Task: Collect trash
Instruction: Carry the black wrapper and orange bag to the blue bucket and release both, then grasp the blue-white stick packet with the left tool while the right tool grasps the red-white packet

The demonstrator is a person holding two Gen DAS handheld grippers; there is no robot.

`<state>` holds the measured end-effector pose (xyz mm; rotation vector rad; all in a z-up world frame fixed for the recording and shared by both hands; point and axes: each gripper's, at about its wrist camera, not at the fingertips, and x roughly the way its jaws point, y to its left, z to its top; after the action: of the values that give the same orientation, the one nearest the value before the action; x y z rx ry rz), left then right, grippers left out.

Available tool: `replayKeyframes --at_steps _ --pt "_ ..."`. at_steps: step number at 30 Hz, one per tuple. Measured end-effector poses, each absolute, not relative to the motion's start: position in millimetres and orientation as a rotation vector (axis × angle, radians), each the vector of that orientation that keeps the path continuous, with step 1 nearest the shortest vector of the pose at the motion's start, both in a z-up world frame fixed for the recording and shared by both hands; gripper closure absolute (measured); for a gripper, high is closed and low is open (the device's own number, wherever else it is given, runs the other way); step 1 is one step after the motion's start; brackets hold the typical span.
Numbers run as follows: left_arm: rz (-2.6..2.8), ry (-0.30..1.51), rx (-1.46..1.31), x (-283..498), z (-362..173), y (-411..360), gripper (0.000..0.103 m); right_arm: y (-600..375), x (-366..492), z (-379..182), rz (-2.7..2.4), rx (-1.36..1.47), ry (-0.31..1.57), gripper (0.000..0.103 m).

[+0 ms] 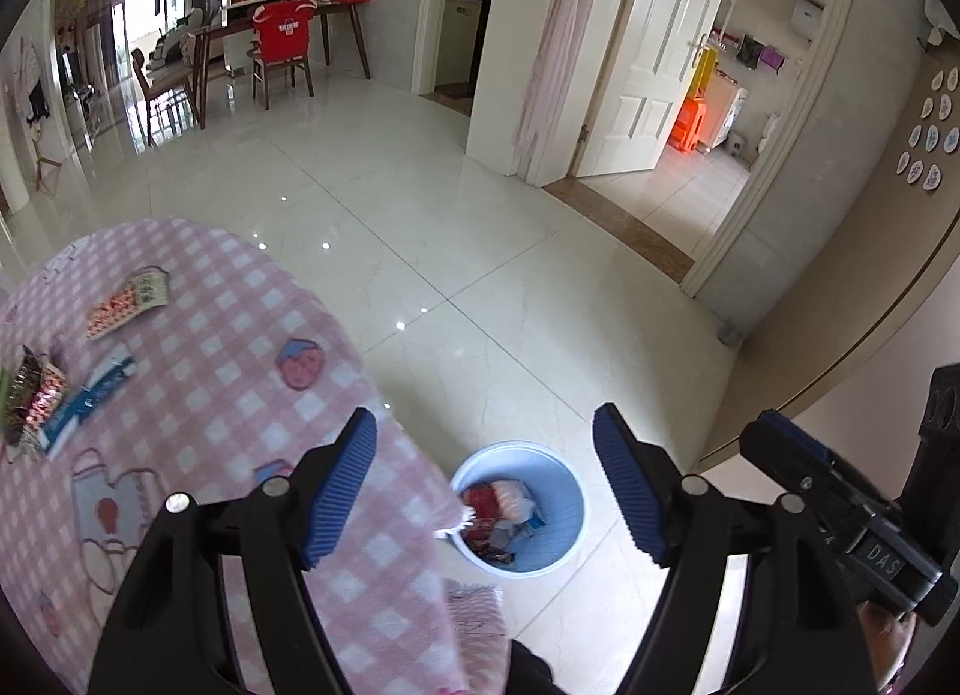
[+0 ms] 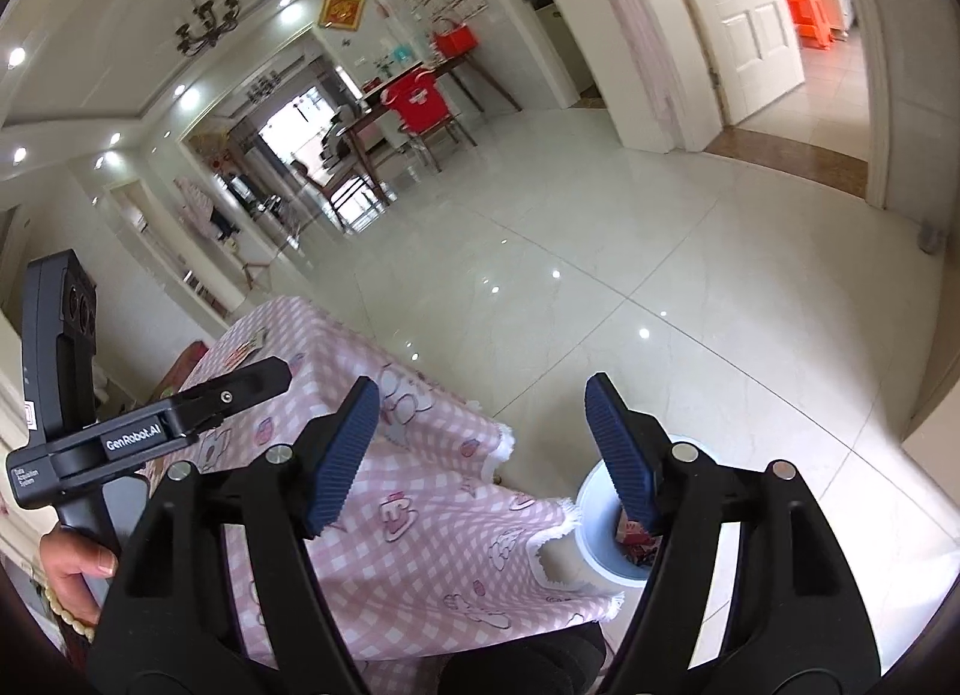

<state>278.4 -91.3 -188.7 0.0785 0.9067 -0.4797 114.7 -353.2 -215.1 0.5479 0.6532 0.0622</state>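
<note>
A light blue bin (image 1: 555, 539) stands on the floor beside the table and holds several wrappers (image 1: 501, 515). My left gripper (image 1: 486, 479) is open and empty, high above the bin. On the pink checked tablecloth (image 1: 240, 347) lie a red patterned wrapper (image 1: 126, 302), a blue wrapper (image 1: 90, 401) and a shiny crumpled wrapper (image 1: 30, 395). My right gripper (image 2: 483, 449) is open and empty above the table's corner; the bin (image 2: 594, 539) shows partly behind its right finger. The right gripper's body (image 1: 840, 509) shows at the left view's right edge.
Glossy white floor tiles (image 1: 480, 251) spread beyond the table. An open white door (image 1: 648, 71) and a doorway are at the right. A dining table with a red-covered chair (image 1: 282, 35) stands far back. The cloth's corner (image 2: 564, 551) hangs over the bin's rim.
</note>
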Motion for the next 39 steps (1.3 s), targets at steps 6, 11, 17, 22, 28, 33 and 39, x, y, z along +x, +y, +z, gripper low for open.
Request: replayKeyframes --at_steps 6,11,17,22,28,33,39 --pt "-0.403 0.858 0.154 286 -180 -39 0.03 -296 140 -199 0.182 0.458 0.666 0.033" --pt "-0.319 0.868 0.143 306 -185 28 0.03 -239 172 -193 0.285 0.357 0.708 0.033" --pt "-0.264 0.893 0.149 331 -196 80 0.03 -188 212 -194 0.355 0.261 0.755 0.033" --pt "-0.266 0.925 0.231 345 -216 88 0.042 -161 230 -200 0.372 0.217 0.782 0.033" --pt "-0.307 0.936 0.276 362 -228 90 0.06 -140 252 -202 0.385 0.18 0.799 0.033" --pt "-0.329 0.941 0.244 369 -226 89 0.093 -128 268 -200 0.397 0.15 0.806 0.033" --pt "-0.311 0.855 0.087 368 -199 114 0.095 -107 294 -198 0.418 0.085 0.816 0.033"
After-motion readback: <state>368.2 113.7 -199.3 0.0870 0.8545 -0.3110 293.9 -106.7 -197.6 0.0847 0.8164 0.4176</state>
